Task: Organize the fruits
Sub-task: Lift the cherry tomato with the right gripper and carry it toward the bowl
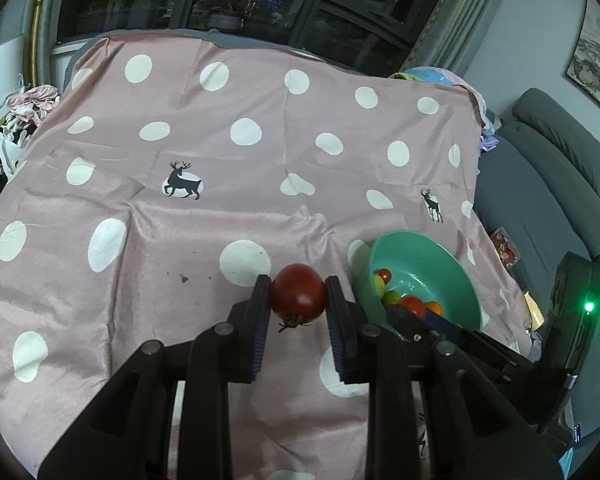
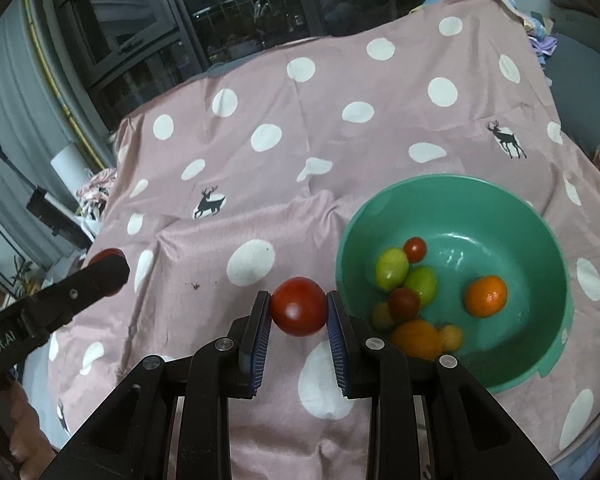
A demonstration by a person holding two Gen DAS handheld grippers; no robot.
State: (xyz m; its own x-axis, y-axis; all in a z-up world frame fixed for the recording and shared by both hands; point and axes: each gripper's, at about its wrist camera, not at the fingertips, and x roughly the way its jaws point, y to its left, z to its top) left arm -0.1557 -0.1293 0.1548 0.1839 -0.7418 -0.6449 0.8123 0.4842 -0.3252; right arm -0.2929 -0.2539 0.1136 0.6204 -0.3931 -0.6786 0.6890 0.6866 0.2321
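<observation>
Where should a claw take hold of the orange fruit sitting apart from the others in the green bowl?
Grip the orange fruit across its round middle, coming straight down from above. It lies apart from the heap, with bare bowl floor around most of it, while the green bowl wall blocks a level approach. Both claws already hold tomatoes, so one must empty first.

Two red tomatoes point(image 1: 298, 295) point(image 2: 299, 306) held above cloth; green bowl point(image 2: 540, 224) holds mixed small fruits point(image 2: 486, 296).

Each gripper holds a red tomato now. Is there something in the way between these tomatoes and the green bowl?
Nothing visible. The right gripper holds its tomato just left of the green bowl, with only bare cloth between. The left gripper and its tomato sit farther left; the right gripper lies partly between them and the bowl.
</observation>
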